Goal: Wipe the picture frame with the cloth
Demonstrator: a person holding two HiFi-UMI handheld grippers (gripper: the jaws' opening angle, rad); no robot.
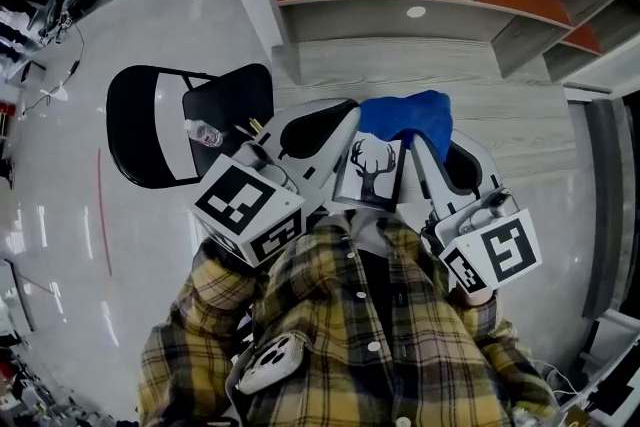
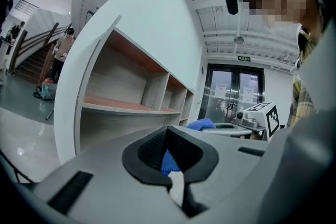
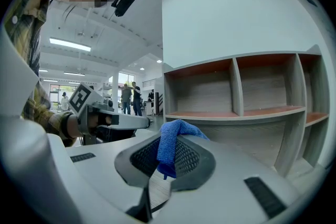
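Close before the chest, left gripper (image 2: 176,178) jaws pinch the picture frame (image 1: 374,171), likely stiff and light, by its edge; right gripper (image 3: 164,168) jaws clench the soft blue cloth (image 3: 170,144).

steep overhead, two low views sharing cloth (image 1: 410,118)
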